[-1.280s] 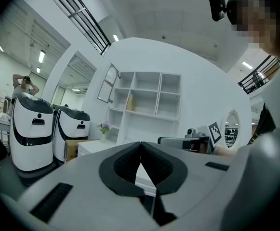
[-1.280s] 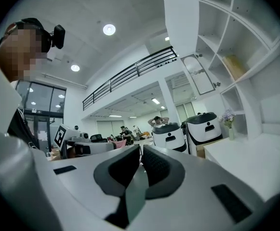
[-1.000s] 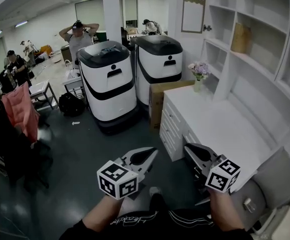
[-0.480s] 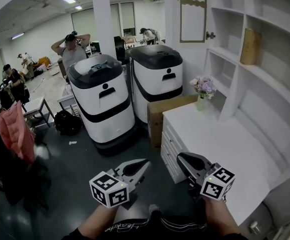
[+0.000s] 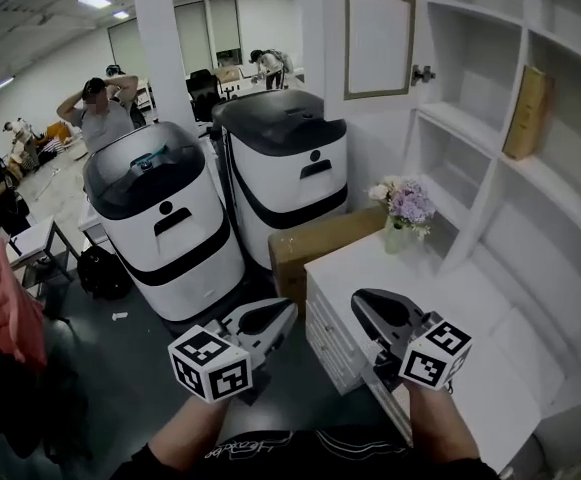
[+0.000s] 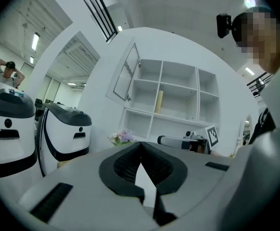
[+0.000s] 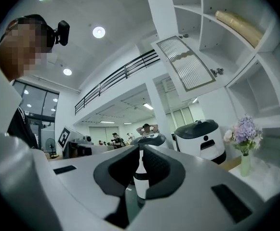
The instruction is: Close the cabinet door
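Observation:
The white cabinet door with a ribbed glass panel stands swung open at the top of the wall shelving, its knob on the shelf side. It also shows in the left gripper view as the cabinet door and in the right gripper view as the cabinet door. My left gripper and right gripper are held level, side by side, low in front of me and well short of the door. Both are shut with nothing in them, as seen at the left gripper and right gripper.
A white desk with drawers stands under the shelves, holding a vase of flowers. A cardboard box and two white-and-black machines stand to its left. A tan box leans in a shelf. People stand far behind.
I have walked toward the shelving; the open door, desk and flowers are nearer and larger. Both grippers travelled along with me and stayed shut.

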Demonstrator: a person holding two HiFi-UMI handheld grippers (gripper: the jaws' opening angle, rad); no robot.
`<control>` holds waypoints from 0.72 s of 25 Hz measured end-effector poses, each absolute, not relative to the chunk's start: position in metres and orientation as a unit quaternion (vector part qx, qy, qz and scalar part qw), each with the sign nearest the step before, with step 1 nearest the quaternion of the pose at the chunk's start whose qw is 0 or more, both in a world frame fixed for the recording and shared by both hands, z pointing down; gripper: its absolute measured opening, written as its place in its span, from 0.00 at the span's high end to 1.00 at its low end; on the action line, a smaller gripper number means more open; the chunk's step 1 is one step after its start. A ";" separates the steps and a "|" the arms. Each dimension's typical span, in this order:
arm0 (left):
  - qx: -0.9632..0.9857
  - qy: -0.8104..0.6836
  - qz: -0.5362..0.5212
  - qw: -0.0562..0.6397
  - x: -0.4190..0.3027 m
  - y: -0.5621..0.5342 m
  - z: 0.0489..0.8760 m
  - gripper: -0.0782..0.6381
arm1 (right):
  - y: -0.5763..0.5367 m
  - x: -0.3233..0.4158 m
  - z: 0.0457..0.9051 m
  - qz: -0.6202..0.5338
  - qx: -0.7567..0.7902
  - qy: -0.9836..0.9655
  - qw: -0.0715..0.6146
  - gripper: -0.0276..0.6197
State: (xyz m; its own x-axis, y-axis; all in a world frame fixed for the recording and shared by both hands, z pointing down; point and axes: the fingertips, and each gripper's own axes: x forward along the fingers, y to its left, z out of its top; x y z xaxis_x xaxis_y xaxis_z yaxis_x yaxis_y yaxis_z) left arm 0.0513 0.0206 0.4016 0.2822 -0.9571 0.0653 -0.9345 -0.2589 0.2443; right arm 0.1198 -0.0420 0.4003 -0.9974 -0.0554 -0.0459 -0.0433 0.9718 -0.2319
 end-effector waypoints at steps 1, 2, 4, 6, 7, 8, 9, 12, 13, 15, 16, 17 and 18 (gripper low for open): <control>0.794 -0.596 -0.045 0.112 0.045 0.011 0.397 0.86 | -0.051 0.113 0.395 -0.114 -0.024 0.993 0.030 0.88; 0.796 -0.595 -0.042 0.104 0.038 0.001 0.392 0.86 | -0.059 0.108 0.389 -0.111 -0.022 0.993 0.035 0.87; 0.799 -0.592 -0.041 0.091 0.027 -0.016 0.384 0.86 | -0.074 0.098 0.379 -0.107 -0.021 0.993 0.044 0.87; 0.804 -0.586 -0.047 0.092 0.017 -0.034 0.380 0.86 | -0.091 0.090 0.372 -0.100 -0.028 0.993 0.049 0.88; 0.807 -0.581 -0.049 0.096 0.013 -0.043 0.380 0.86 | -0.100 0.086 0.369 -0.095 -0.035 0.994 0.050 0.87; 0.811 -0.574 -0.051 0.097 0.008 -0.052 0.379 0.86 | -0.108 0.081 0.367 -0.090 -0.042 0.994 0.051 0.88; 0.817 -0.566 -0.053 0.096 0.004 -0.060 0.377 0.86 | -0.115 0.076 0.366 -0.087 -0.050 0.994 0.051 0.88; 0.834 -0.543 -0.057 0.082 -0.009 -0.086 0.372 0.86 | -0.136 0.059 0.364 -0.077 -0.073 0.993 0.048 0.88; 0.840 -0.534 -0.057 0.079 -0.015 -0.096 0.371 0.86 | -0.144 0.054 0.361 -0.071 -0.080 0.993 0.048 0.88; 0.852 -0.515 -0.058 0.075 -0.031 -0.118 0.365 0.86 | -0.159 0.042 0.352 -0.054 -0.096 0.993 0.048 0.88; 0.858 -0.505 -0.060 0.075 -0.040 -0.129 0.362 0.86 | -0.168 0.036 0.346 -0.045 -0.105 0.992 0.048 0.88; 0.864 -0.494 -0.065 0.077 -0.050 -0.141 0.358 0.86 | -0.177 0.030 0.342 -0.038 -0.116 0.991 0.047 0.87; 0.869 -0.483 -0.071 0.078 -0.060 -0.153 0.353 0.86 | -0.187 0.024 0.337 -0.034 -0.127 0.990 0.047 0.88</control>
State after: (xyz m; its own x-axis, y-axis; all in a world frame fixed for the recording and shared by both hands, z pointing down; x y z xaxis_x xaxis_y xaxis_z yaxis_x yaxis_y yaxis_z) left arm -0.0601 -0.1531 0.3525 0.5236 -0.8506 -0.0476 -0.8285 -0.5214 0.2041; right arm 0.0241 -0.1870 0.3370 -0.9635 -0.2542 -0.0841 -0.2477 0.9655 -0.0798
